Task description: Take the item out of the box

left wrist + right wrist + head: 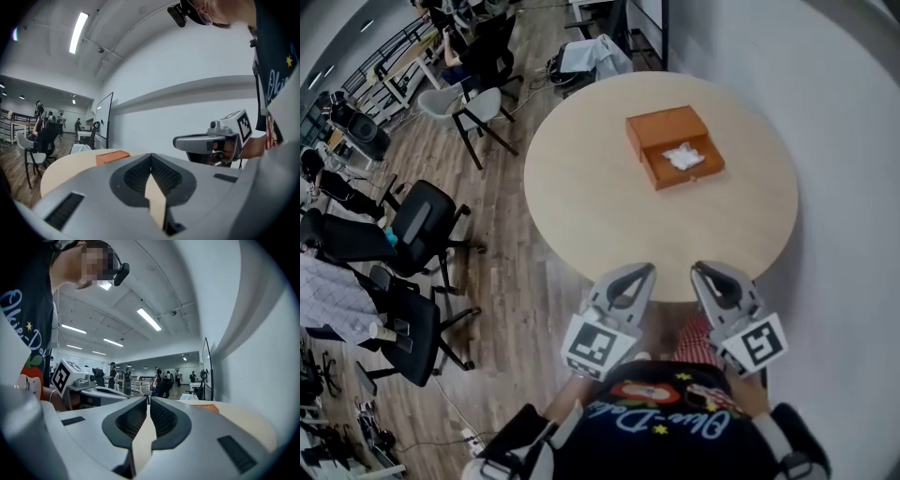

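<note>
Wooden plank floor (pixel 511 272) and black office chairs (pixel 420 223) ring a round pale-beige counter (pixel 581 187) that stands against a white wall. On its far half sits a flat orange rectangular box (pixel 664 126) with its drawer pulled out toward the person. A crumpled white item, paper or cloth by the look of it, (pixel 683 157) lies in the open drawer.

By my reading, the task has barely begun. The drawer is already open and the item exposed, but nothing has been lifted out. The reach, the grasp and the lift all remain to be done.

The left claw (pixel 639 277) and the right claw (pixel 703 274) hang side by side at the counter's near edge, close to the person's chest. In each gripper view the two ribbed pads are pressed together at the tips with nothing between them, so both are empty.

The white item lies well ahead of both, across most of the counter. It sits nearly in line with the right claw and a little to the right of the left one. From the left gripper view the orange box (pixel 111 157) shows only as a low slab far beyond the tips.
</note>
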Action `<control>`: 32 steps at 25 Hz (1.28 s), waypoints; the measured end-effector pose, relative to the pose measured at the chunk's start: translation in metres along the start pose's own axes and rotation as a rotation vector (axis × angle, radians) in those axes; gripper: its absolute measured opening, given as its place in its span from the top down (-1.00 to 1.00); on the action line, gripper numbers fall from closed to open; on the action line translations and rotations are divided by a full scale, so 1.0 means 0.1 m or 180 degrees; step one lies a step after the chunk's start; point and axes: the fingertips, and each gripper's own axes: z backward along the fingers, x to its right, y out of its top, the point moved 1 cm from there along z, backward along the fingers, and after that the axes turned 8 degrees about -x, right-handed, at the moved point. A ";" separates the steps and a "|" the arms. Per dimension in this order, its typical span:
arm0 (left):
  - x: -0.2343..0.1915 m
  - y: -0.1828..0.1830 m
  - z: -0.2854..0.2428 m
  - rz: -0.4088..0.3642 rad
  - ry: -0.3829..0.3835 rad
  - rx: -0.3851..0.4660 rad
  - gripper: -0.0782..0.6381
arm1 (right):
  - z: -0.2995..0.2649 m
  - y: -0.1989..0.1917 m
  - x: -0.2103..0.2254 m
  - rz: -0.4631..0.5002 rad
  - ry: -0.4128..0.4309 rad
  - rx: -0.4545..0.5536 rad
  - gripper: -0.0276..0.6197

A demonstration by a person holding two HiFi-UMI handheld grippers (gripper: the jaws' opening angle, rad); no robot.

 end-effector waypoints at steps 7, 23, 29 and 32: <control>-0.19 0.11 -0.23 -0.0045 0.0262 -0.0081 0.82 | -0.25 0.00 0.33 0.0010 0.0262 0.0072 0.91; -0.31 0.50 -1.05 0.0122 0.1013 -0.0228 0.82 | -0.64 0.16 1.48 0.0066 0.0897 0.0273 0.91; -0.31 0.61 -1.56 -0.0004 0.1035 -0.0334 0.82 | -0.66 0.12 1.95 0.0023 0.0974 0.0288 0.91; -0.31 0.66 -1.77 0.0018 0.1066 -0.0334 0.82 | -0.62 0.10 2.20 0.0049 0.0949 0.0281 0.91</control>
